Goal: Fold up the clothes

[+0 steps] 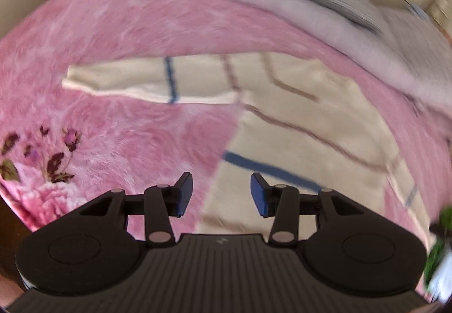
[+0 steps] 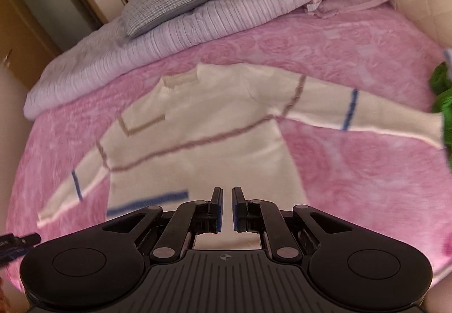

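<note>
a: where's the sweater [image 2: 197, 126] lying?

b: flat on the pink fleece blanket [image 2: 353, 172] that covers the bed, chest side up, with both sleeves spread out to the sides. it's cream, with brown lines across the chest and at the shoulders, and short blue bars on each sleeve and near the hem. the collar points toward the far edge of the blanket, where a pale ribbed quilt [image 2: 197, 19] is heaped, and a checked pillow [image 2: 169, 2] sits on top of that quilt.

a: and the right gripper [image 2: 226, 208]?

b: it hangs over the hem end of the sweater, near the bed's near edge. its jaws stand narrow, with only a thin slit between the pads, and nothing is caught in that slit.

a: the left gripper [image 1: 221, 194]?

b: its jaws are spread wide and empty, blue pads facing each other. it hangs over the sweater's side edge, where the cream knit meets the pink blanket; one pad [image 1: 185, 194] is over the blanket, the other over the knit. from there one sleeve [image 1: 147, 81] stretches out straight across the blanket. that view is blurred, so i can't tell whether the fingertips touch the cloth.

a: anything else on the bed?

b: a green garment [image 2: 442, 92] bunched at the blanket's right edge, just touching the cuff of the other sleeve. a flower print [image 1: 42, 155] shows on the blanket toward its near left corner in the left wrist view.
</note>
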The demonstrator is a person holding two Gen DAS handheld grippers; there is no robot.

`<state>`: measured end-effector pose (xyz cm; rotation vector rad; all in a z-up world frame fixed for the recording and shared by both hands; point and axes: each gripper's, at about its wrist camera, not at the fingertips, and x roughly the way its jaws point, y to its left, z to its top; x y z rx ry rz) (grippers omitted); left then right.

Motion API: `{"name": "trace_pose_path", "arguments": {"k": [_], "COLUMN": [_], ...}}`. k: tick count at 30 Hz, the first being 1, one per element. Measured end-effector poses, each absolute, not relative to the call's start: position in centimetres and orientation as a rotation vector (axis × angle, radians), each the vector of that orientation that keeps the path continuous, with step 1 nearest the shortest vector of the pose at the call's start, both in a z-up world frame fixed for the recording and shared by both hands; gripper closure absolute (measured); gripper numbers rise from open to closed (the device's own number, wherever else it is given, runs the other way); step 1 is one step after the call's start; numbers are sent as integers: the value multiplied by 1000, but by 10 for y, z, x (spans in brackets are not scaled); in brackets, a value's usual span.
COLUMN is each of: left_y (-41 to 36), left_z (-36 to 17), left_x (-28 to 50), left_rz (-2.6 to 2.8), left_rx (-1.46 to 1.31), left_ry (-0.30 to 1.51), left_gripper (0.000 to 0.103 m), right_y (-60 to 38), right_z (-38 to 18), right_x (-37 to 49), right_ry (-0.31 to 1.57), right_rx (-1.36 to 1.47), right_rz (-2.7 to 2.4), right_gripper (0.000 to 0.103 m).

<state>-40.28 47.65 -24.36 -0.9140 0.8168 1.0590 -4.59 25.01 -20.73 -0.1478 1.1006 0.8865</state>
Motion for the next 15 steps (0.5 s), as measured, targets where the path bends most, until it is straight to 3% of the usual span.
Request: {"name": "trace_pose_path", "arguments": {"k": [7, 15], "left_y": [599, 656], "left_z": [-336, -382], "left_x": [-446, -508], "left_rz": [1210, 1410], "left_rx": [-1184, -1311], "left_ry": [697, 425], "left_gripper": [62, 62], "right_y": [324, 370], "right_z": [-289, -336], "right_x": [-37, -43], "right_ry": [1194, 1213], "right_rx": [-146, -253], "right_rz": [808, 825], "right_gripper": [95, 95]}}
